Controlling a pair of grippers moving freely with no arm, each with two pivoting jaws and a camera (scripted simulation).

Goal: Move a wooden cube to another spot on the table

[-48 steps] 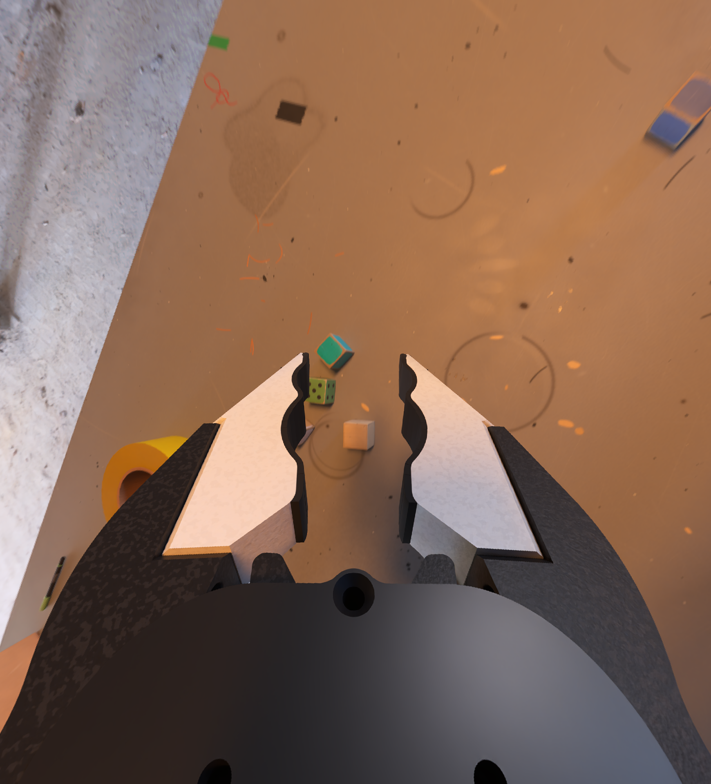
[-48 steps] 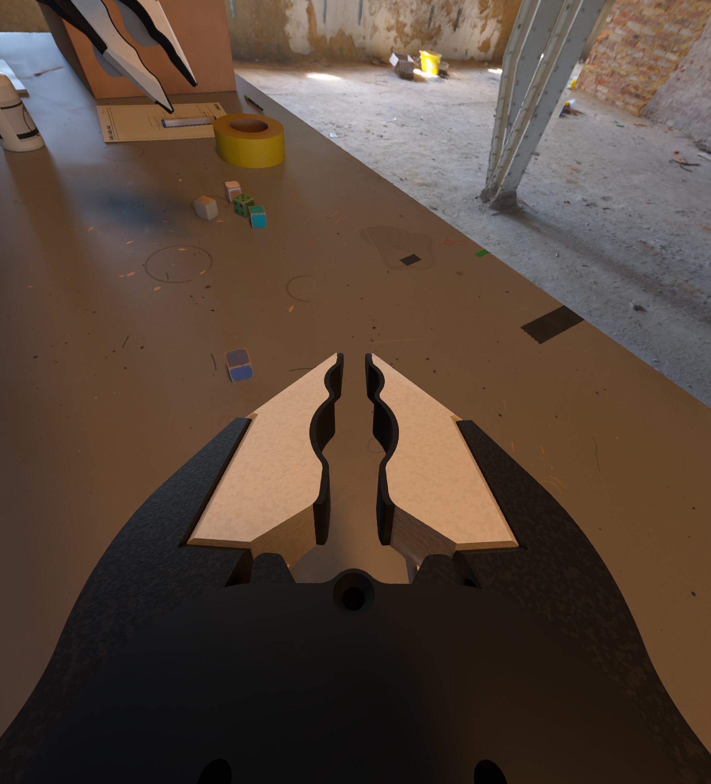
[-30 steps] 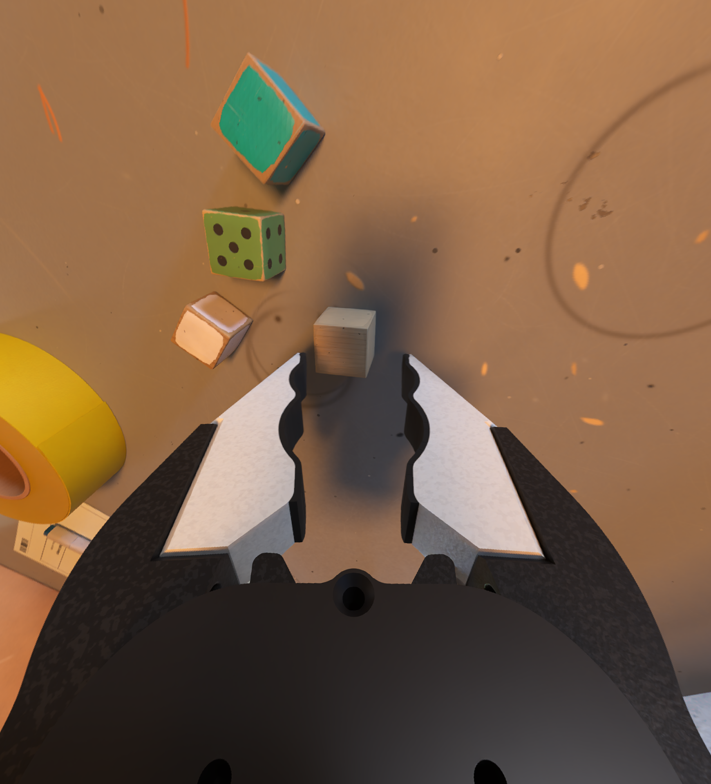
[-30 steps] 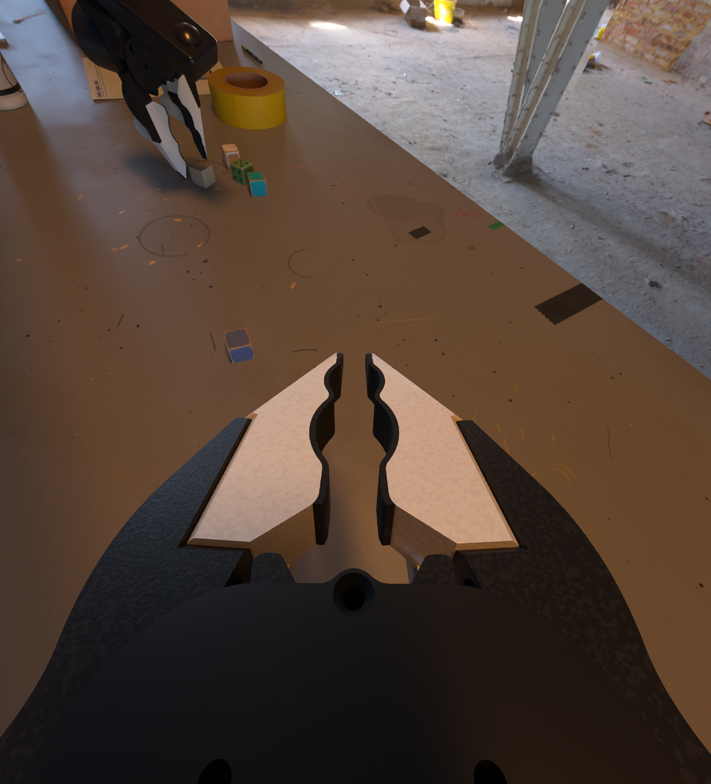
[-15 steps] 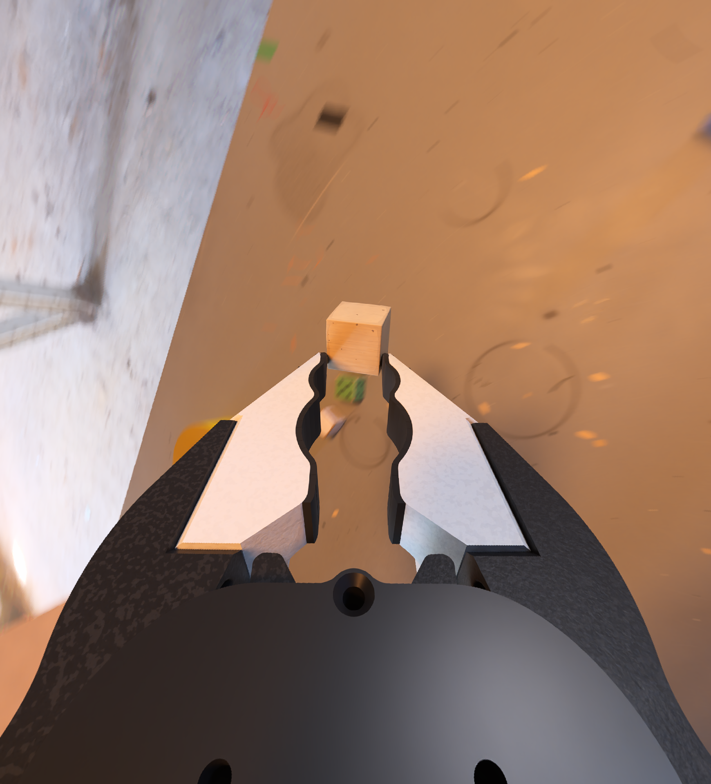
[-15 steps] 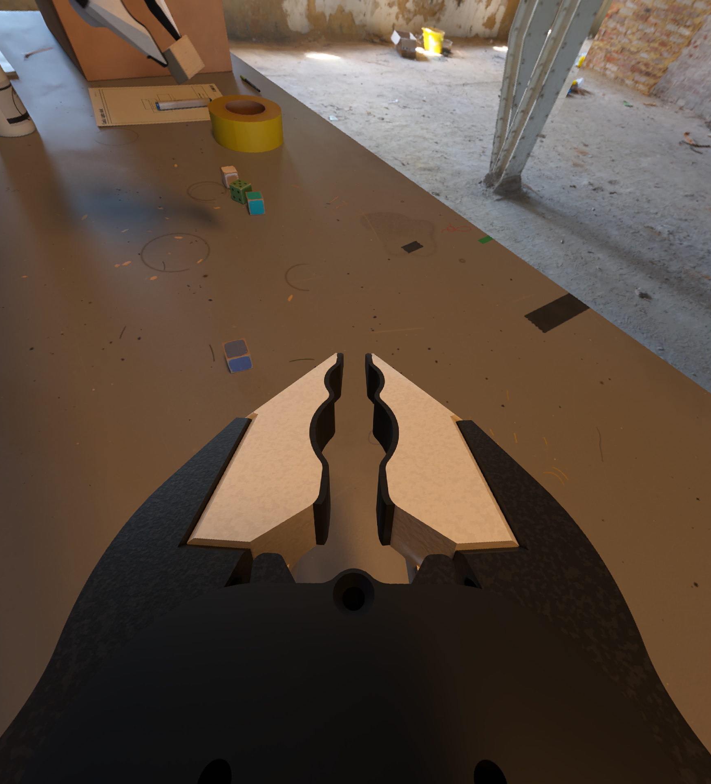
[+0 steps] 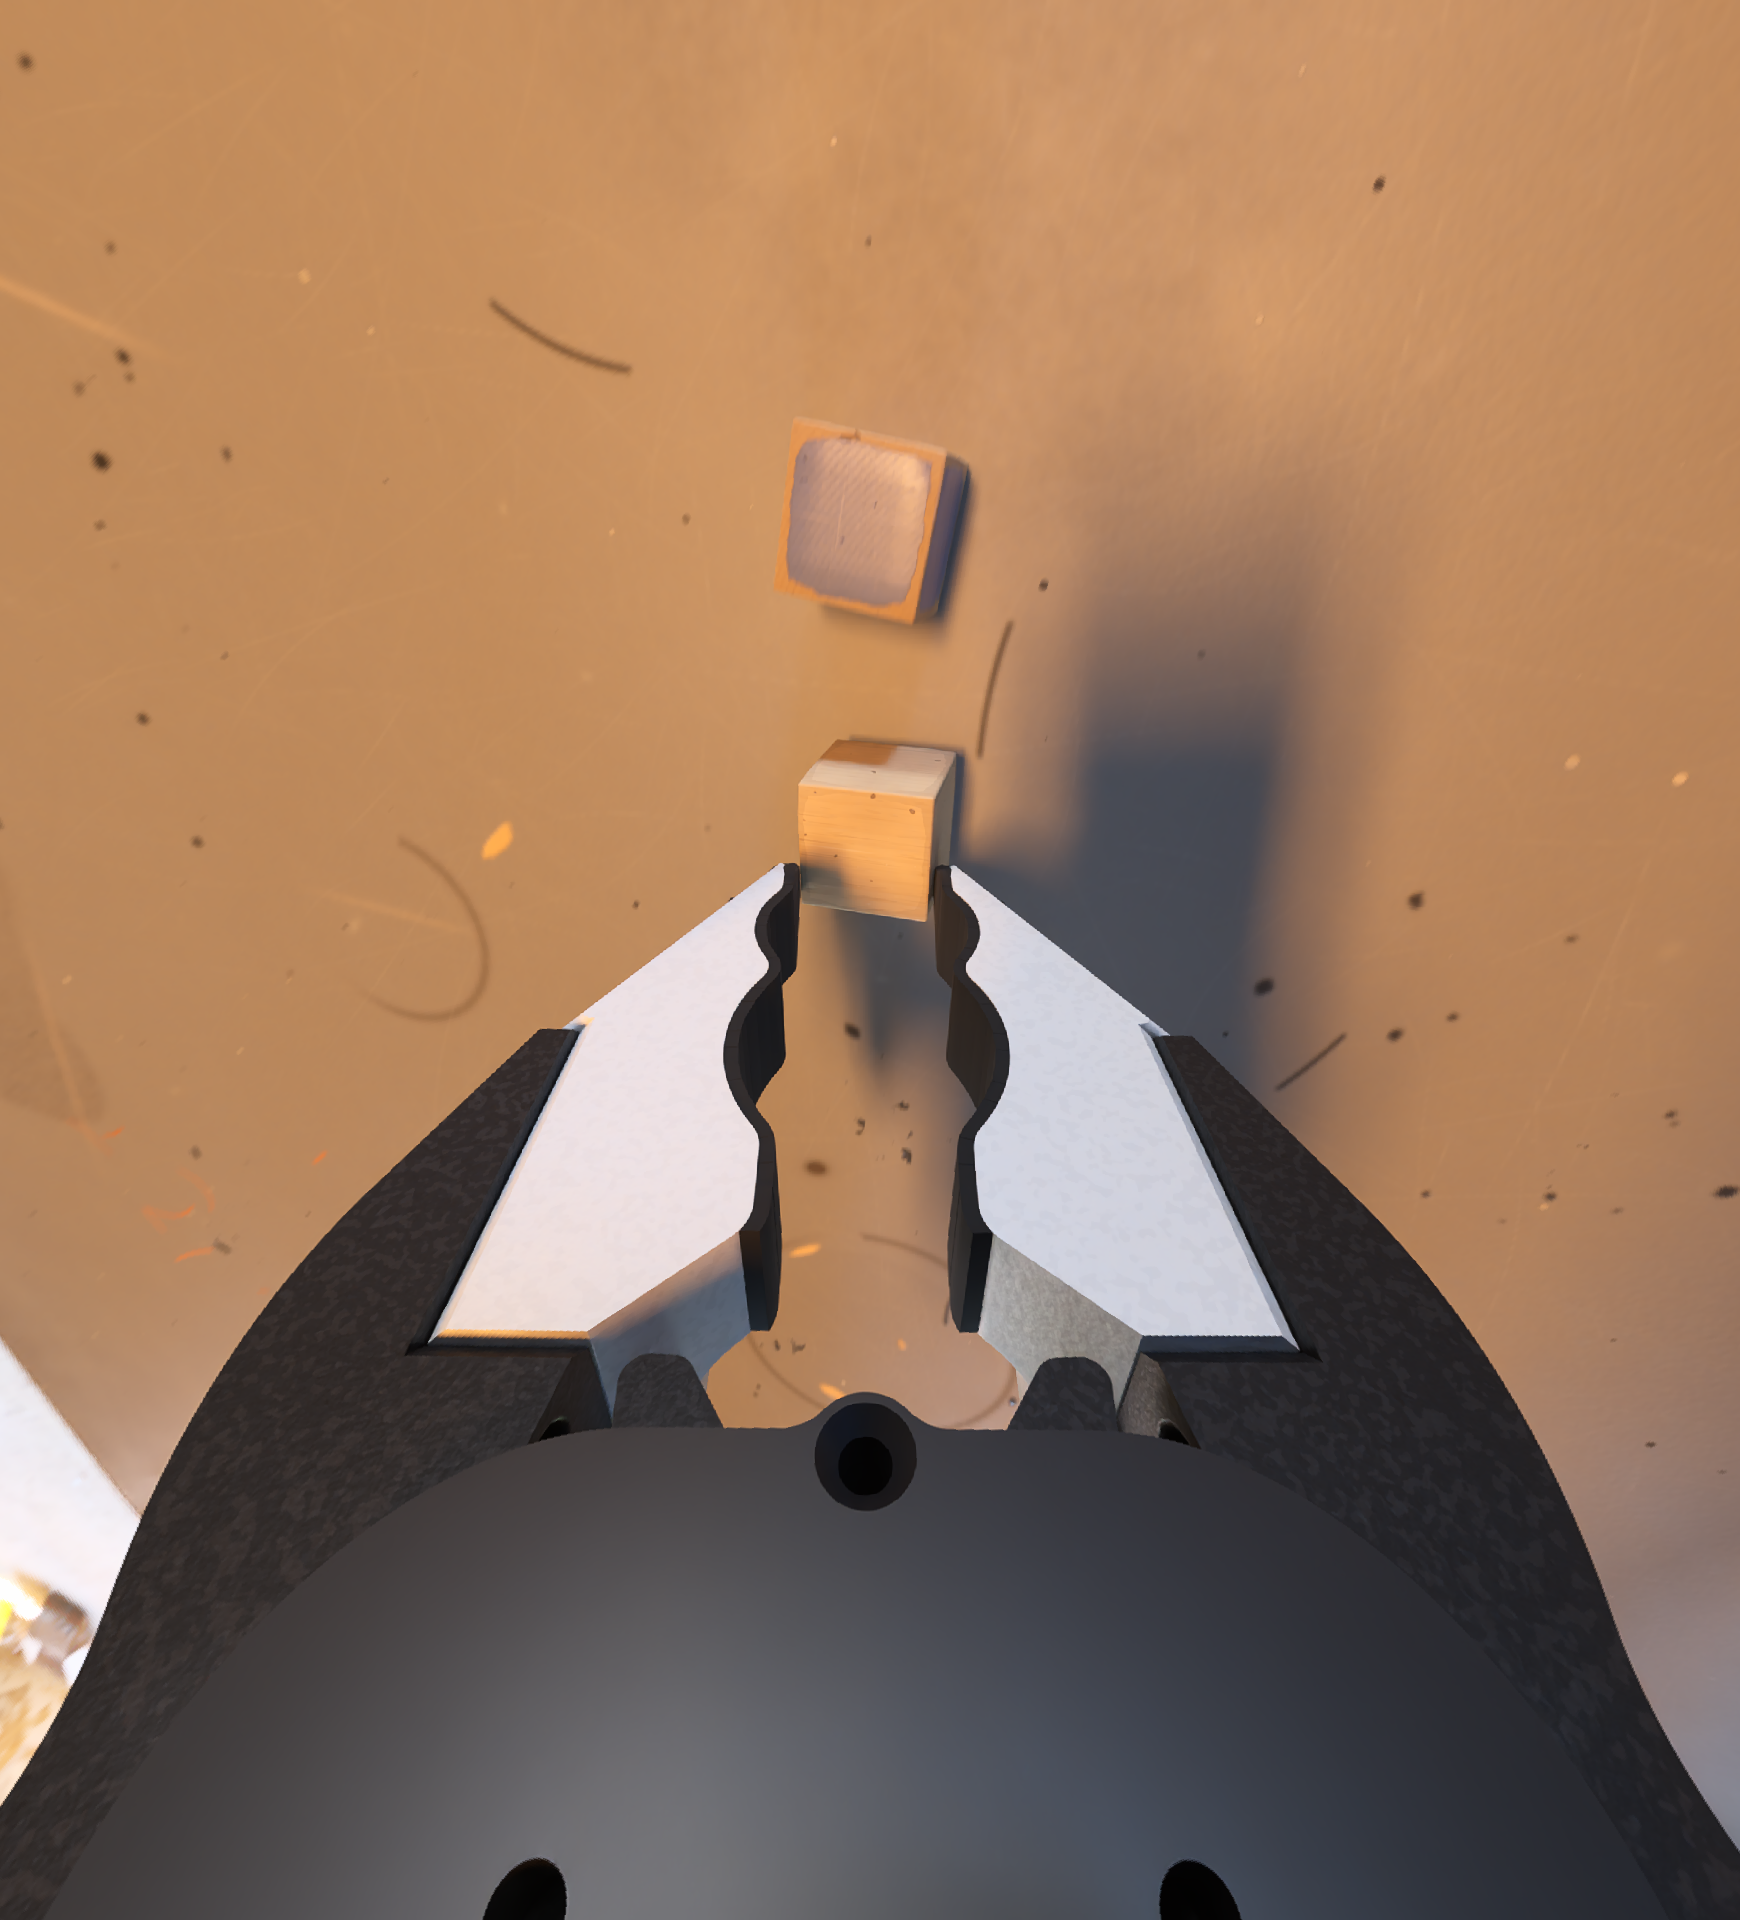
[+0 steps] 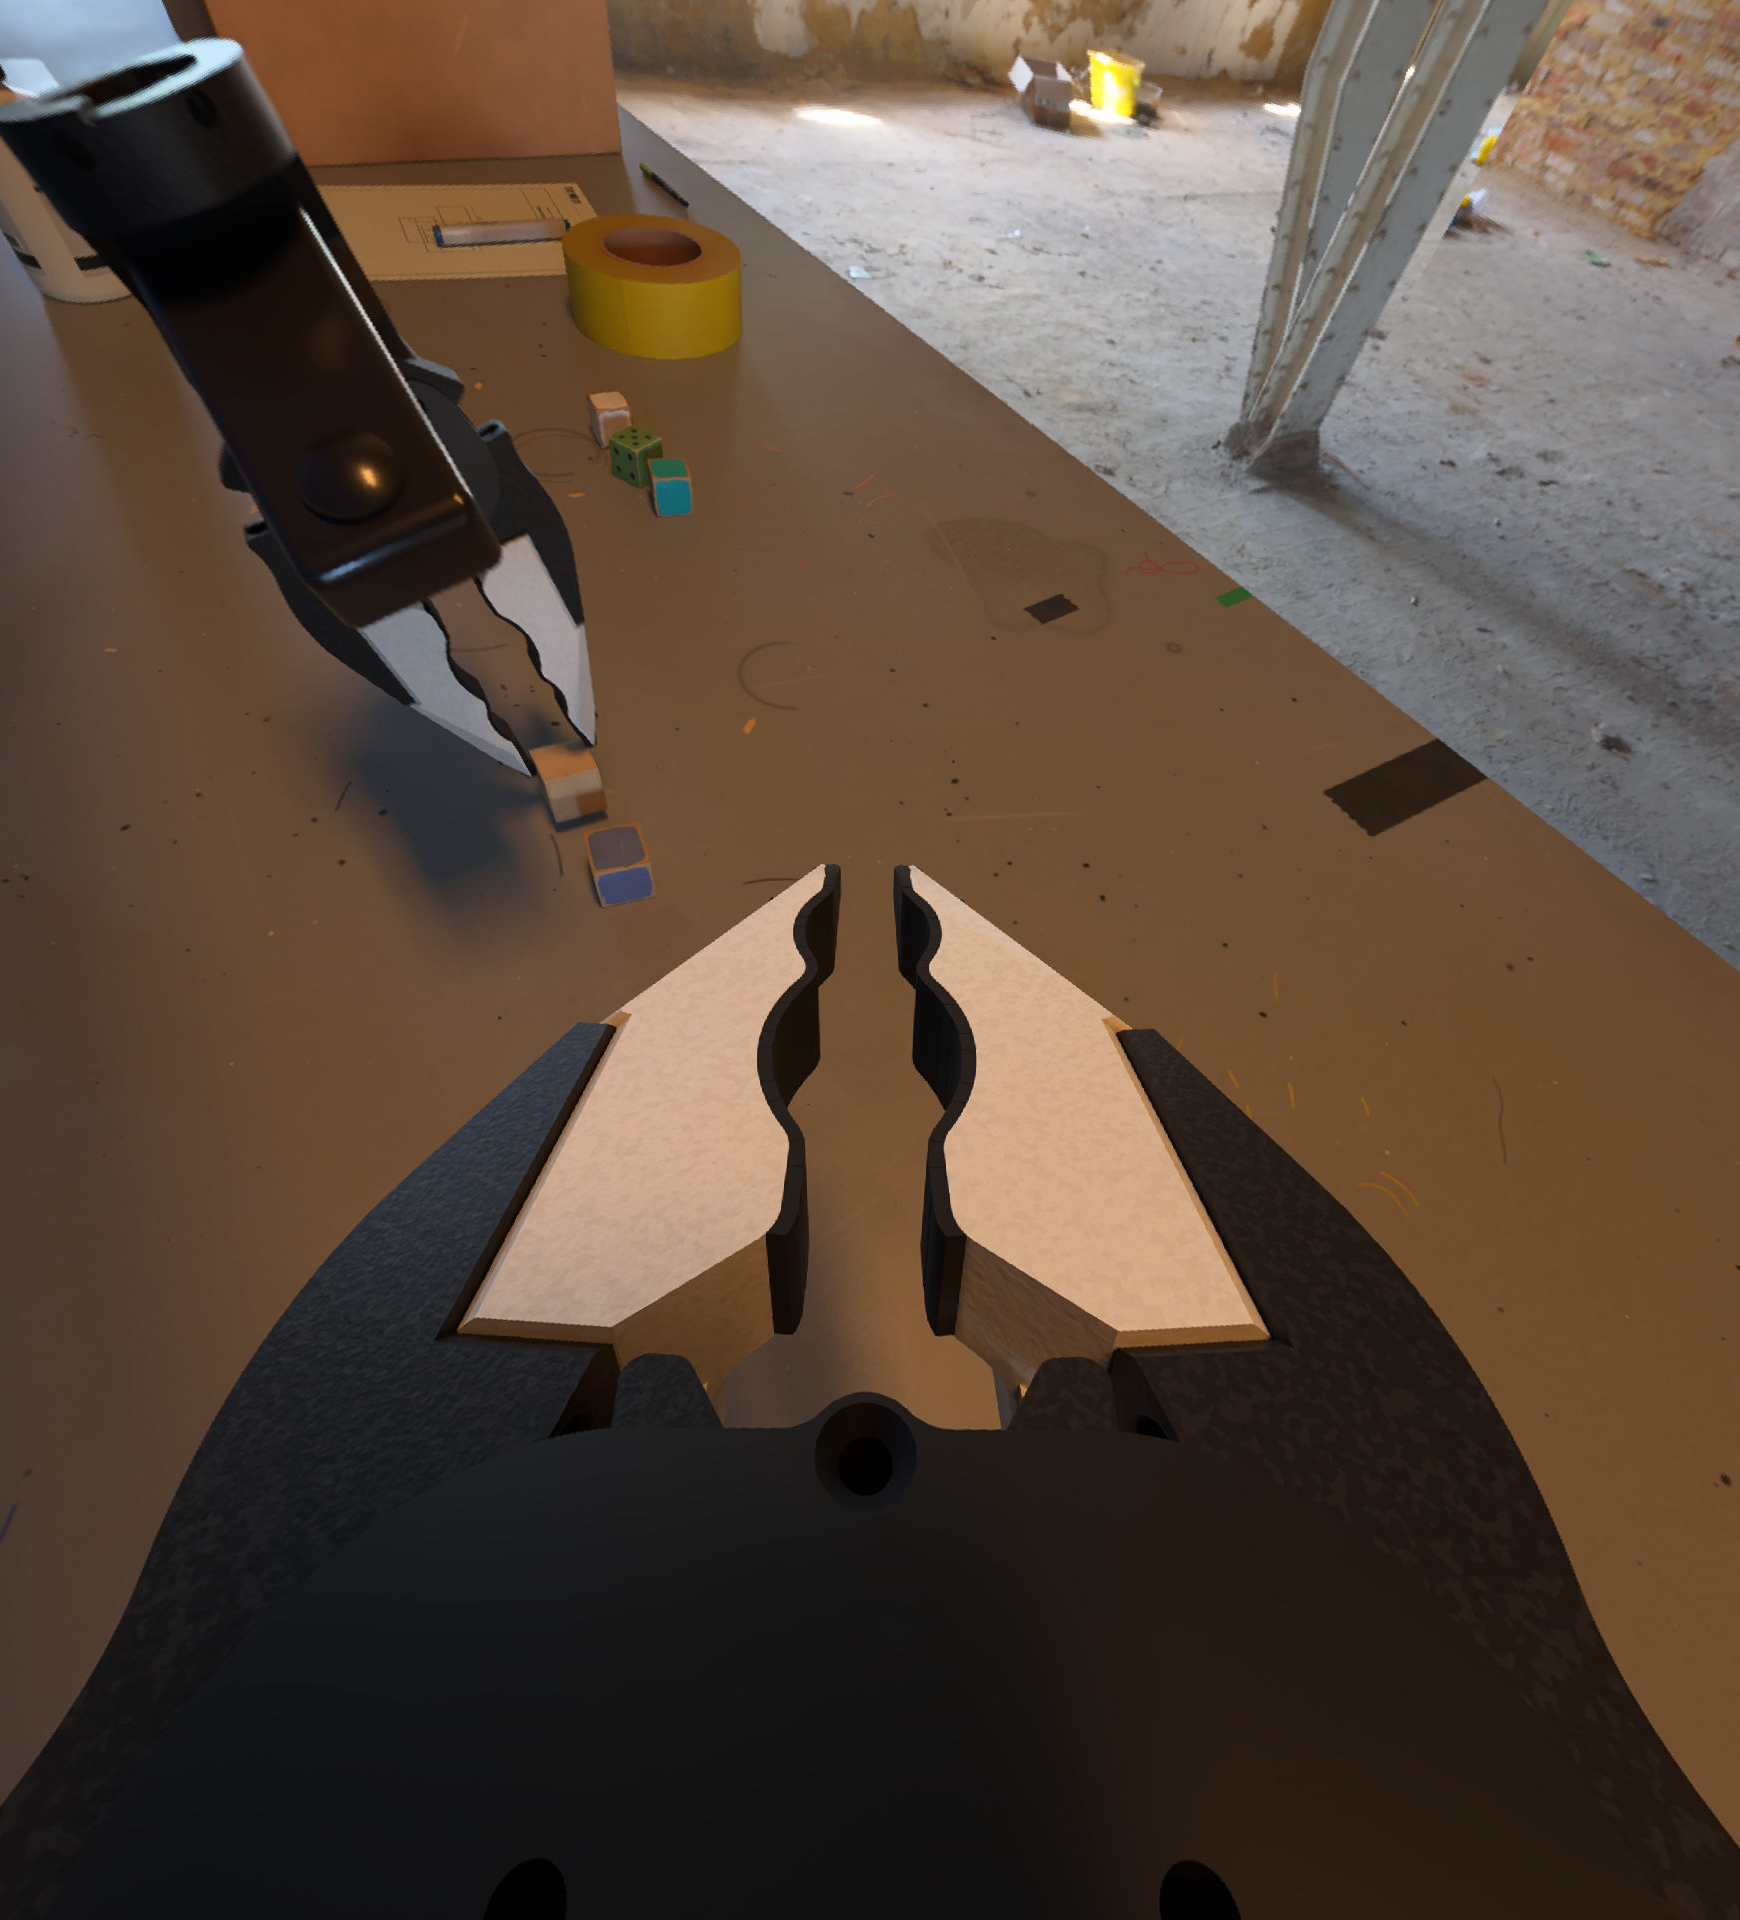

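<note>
Low, left gripper (image 7: 868, 878) clamping wooden cube (image 7: 874, 831), blue-faced block (image 7: 864, 520) near.

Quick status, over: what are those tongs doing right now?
Left tongs shut on wooden cube, low over table. Right tongs idle, empty, nearly closed. Blue-grey block just ahead.

The left gripper (image 7: 866, 883) has a rounded, speckled matte-black body with pale, grey-white tapered fingers (image 7: 637, 1122) edged in wavy black pads. A round screw hole sits between the finger bases. The right gripper (image 8: 861, 878) matches, its fingers (image 8: 679, 1132) tinted warm beige.
</note>
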